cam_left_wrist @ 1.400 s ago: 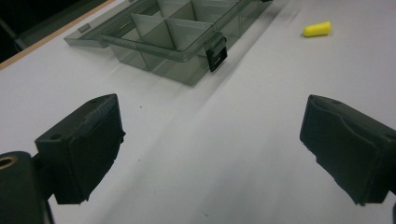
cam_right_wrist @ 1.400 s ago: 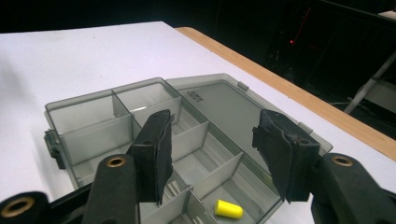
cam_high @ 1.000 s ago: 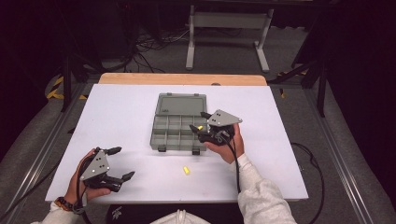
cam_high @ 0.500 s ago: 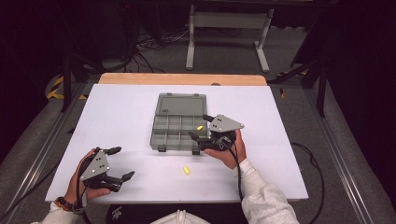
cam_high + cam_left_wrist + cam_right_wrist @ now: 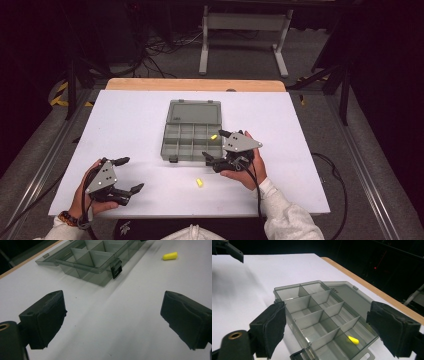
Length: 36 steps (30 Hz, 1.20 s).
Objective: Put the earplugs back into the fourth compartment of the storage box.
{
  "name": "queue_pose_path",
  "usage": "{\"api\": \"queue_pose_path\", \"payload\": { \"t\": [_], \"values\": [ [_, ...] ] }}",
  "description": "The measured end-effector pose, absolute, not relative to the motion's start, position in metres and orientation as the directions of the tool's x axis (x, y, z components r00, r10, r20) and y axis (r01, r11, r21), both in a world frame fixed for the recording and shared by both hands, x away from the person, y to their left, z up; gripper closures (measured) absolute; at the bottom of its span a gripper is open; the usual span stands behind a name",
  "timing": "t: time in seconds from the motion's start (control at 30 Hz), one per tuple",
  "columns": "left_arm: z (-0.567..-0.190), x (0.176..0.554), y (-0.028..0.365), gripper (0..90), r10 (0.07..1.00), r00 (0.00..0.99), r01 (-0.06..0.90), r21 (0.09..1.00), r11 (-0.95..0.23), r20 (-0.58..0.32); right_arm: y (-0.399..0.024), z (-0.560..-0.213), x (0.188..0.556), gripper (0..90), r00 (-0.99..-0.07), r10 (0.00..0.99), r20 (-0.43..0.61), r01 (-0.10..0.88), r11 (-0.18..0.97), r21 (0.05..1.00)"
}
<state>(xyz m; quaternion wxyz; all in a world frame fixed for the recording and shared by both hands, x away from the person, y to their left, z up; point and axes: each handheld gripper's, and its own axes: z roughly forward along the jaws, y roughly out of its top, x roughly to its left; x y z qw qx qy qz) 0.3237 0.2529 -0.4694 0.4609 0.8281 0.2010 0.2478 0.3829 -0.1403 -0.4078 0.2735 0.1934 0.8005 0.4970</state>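
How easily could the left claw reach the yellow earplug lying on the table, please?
Probably easily: the left claw stands open, and only bare white table lies between it and the earplug; the box sits off to one side.

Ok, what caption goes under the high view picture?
Open right gripper beside organizer box holding one yellow earplug; another earplug lies on the table.

Between the black fingers [image 5: 272, 327] of the right gripper [image 5: 325, 331] lies a smoke-grey, see-through organiser box [image 5: 322, 315] with one bright yellow earplug [image 5: 353, 340] inside. Beyond the left gripper [image 5: 112, 322], also black, a second yellow earplug [image 5: 170, 256] lies on the plain white table [image 5: 100, 327], which has a light wooden edge [image 5: 195, 84].
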Motion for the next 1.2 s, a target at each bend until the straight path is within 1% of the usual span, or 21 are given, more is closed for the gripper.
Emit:
{"api": "queue_pose_path", "payload": {
  "t": [0.27, 0.73, 0.8, 1.03, 1.07, 1.2],
  "values": [
    [-0.469, 0.323, 0.253, 7.2, 0.563, 0.795, 0.105, 0.863, -0.495, 0.226, -0.145, -0.414, 0.368, 15.8, -0.788, 0.568, -0.24, 0.039, 0.434, 0.9],
    [-0.468, 0.322, 0.253, 7.2, 0.566, 0.792, 0.102, 0.866, -0.489, 0.227, -0.139, -0.435, 0.35, 15.9, -0.828, 0.509, -0.234, 0.059, 0.495, 0.867],
    [-0.468, 0.322, 0.254, 7.2, 0.567, 0.792, 0.102, 0.866, -0.49, 0.228, -0.138, -0.438, 0.349, 16.2, -0.838, 0.501, -0.218, 0.07, 0.493, 0.867],
    [-0.467, 0.321, 0.253, 7.2, 0.566, 0.79, 0.096, 0.865, -0.492, 0.234, -0.129, -0.45, 0.346, 17.9, -0.864, 0.463, -0.199, 0.09, 0.529, 0.844],
    [-0.467, 0.321, 0.253, 7.2, 0.567, 0.79, 0.096, 0.866, -0.49, 0.233, -0.125, -0.453, 0.345, 18.1, -0.88, 0.437, -0.187, 0.095, 0.547, 0.832],
    [-0.467, 0.321, 0.255, 7.1, 0.571, 0.789, 0.098, 0.869, -0.485, 0.229, -0.118, -0.459, 0.343, 19.0, -0.896, 0.407, -0.177, 0.095, 0.567, 0.818]
  ]
}}
